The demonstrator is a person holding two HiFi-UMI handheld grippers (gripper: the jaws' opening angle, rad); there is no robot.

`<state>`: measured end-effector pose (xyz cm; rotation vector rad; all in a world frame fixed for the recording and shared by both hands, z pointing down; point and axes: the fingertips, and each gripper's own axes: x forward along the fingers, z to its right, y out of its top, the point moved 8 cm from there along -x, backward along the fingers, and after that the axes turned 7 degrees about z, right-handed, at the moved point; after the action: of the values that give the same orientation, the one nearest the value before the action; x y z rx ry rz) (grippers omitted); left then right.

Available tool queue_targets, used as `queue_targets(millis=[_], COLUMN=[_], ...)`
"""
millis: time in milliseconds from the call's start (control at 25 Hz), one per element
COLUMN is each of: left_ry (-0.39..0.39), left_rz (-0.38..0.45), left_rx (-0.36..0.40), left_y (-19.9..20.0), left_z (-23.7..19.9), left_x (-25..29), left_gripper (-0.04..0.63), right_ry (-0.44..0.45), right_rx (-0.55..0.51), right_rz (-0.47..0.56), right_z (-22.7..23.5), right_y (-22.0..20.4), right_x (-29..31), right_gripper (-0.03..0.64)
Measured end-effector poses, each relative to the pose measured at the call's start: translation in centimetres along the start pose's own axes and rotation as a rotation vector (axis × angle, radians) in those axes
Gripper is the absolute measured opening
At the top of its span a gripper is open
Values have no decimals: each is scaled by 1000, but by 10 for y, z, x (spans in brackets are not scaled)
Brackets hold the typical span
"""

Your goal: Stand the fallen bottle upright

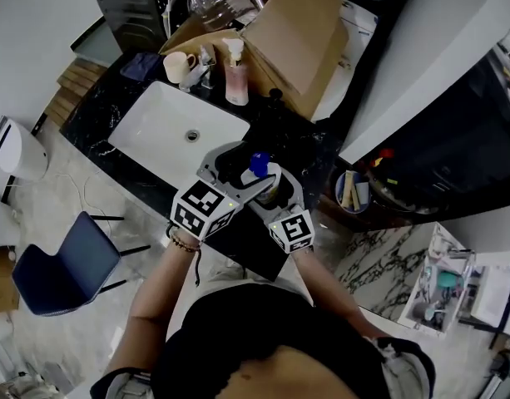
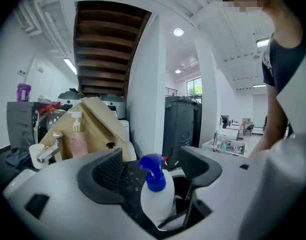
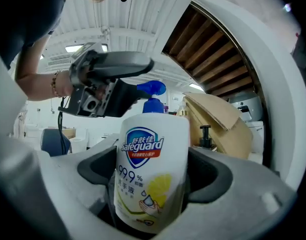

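Our left gripper (image 2: 155, 166) has its jaws spread wide and grips nothing. The white plastic hand-soap bottle with a blue pump head (image 2: 157, 196) stands in the gap, nearer this gripper's right jaw than its left, and neither pad presses on it. We judge that the jaws bracket the bottle as a guard, ready to catch the pump end if it tips.

The bottle is upright, with its label the right way up and the pump on top. It sits just ahead of both grippers, over the black marbled counter (image 1: 321, 156). We cannot tell whether its base already rests there.

Our right gripper (image 3: 155, 171) is closed on the bottle's broad body, a pad against each side at label height, so this gripper alone carries and steadies it. Gripping the wide middle instead of the narrow neck likely keeps it from swinging.

The task looks nearly done. What remains, in our judgement, is to be sure of the base, then let go gently.
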<state>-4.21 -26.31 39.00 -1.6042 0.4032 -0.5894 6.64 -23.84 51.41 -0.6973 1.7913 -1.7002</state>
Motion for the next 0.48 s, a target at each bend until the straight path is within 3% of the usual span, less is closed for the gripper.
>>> queue_targets(millis=[120, 240, 360, 480], left_ry=[-44, -60, -65, -79], left_rz=[-2, 3, -3, -9], left_rx=[18, 22, 21, 37], left_y=[6, 4, 2, 2], left_z=[1, 5, 7, 11], left_x=[16, 18, 19, 21], left_gripper=[340, 219, 175, 173], right_ry=[3, 2, -5, -10], right_rx=[-8, -12, -12, -12], right_rz=[-2, -6, -8, -26], right_z=[-1, -4, -7, -8], right_y=[1, 3, 8, 9], right_x=[-2, -2, -3, -5], right_gripper=[433, 433, 433, 434])
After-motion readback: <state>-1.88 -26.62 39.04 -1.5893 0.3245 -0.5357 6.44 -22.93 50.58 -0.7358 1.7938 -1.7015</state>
